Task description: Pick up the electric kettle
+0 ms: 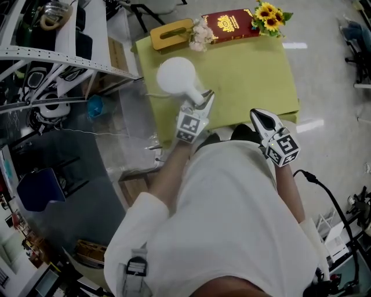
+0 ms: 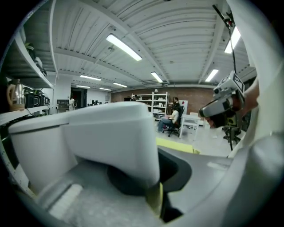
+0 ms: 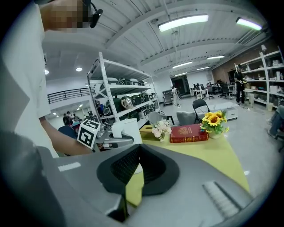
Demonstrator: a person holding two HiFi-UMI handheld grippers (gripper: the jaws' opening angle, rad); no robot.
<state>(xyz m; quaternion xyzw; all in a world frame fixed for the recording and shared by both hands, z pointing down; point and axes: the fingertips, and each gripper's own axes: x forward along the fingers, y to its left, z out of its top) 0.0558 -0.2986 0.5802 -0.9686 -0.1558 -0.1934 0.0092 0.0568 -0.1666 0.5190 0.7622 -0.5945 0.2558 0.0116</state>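
Closest under the head camera is my white shirt (image 1: 232, 214), with both forearms reaching out past it to a yellow-green table (image 1: 249, 75). At the table's left edge is the white kettle (image 1: 175, 75), and my left gripper (image 1: 204, 100) has its jaws on the handle that sticks out toward me. My right gripper (image 1: 259, 118) hangs over the near edge of the table, well apart from the kettle. A red book (image 1: 231, 24), sunflowers (image 1: 268, 14) and a tissue box (image 1: 171, 33) line the far side.

From the left gripper view, the handle (image 2: 115, 133) fills the space between the jaws. They are pinched on it, with the kettle's body to the left.

From the right gripper view, the jaws are pressed together with nothing between them. The kettle stands beyond, beside my other tool, with a rack of shelves (image 3: 120, 93) behind it.

I judge the grasp is made and the lift is the step in hand. I cannot tell whether the base is clear of the table. Next I should raise it straight and keep it level, holding the pinch firm so the body does not swing on the handle.
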